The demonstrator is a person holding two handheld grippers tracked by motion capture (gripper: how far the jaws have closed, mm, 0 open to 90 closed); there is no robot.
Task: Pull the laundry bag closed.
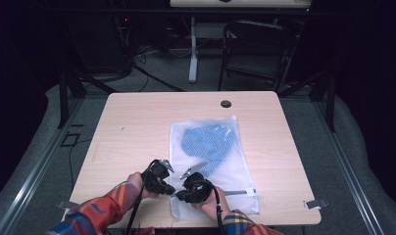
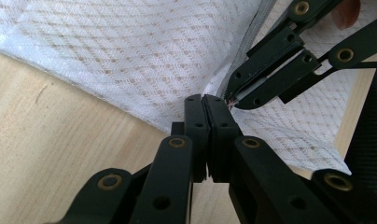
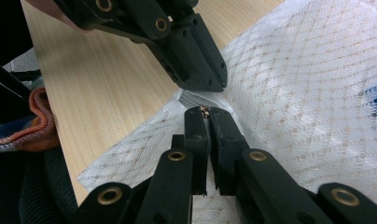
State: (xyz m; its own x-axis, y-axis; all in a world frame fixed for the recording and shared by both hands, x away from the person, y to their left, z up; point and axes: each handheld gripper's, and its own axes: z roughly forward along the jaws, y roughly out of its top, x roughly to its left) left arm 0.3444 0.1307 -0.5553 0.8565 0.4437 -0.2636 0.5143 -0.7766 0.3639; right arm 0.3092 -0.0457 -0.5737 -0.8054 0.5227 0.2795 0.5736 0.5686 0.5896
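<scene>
A white mesh bag (image 1: 235, 166) lies on the wooden table (image 1: 137, 122) with a blue garment (image 1: 206, 142) inside. Both grippers meet at the bag's near left corner. My left gripper (image 2: 205, 99) is shut, its tips pinching the bag's edge (image 2: 177, 70) beside the grey zipper tape (image 2: 252, 32). My right gripper (image 3: 206, 112) is shut on a small brass zipper pull (image 3: 205, 111) at that corner. From above, the left gripper (image 1: 171, 189) and right gripper (image 1: 176, 194) sit tip to tip. The left gripper's jaws (image 3: 214, 84) press on the zipper end just beyond the right gripper's.
The zipper strip (image 1: 240, 192) runs along the bag's near edge toward the right. A round cable hole (image 1: 226, 104) sits at the table's far side. A black chair (image 1: 257, 49) and a desk leg (image 1: 192, 49) stand behind the table. Plaid sleeves (image 1: 108, 205) come in from the bottom.
</scene>
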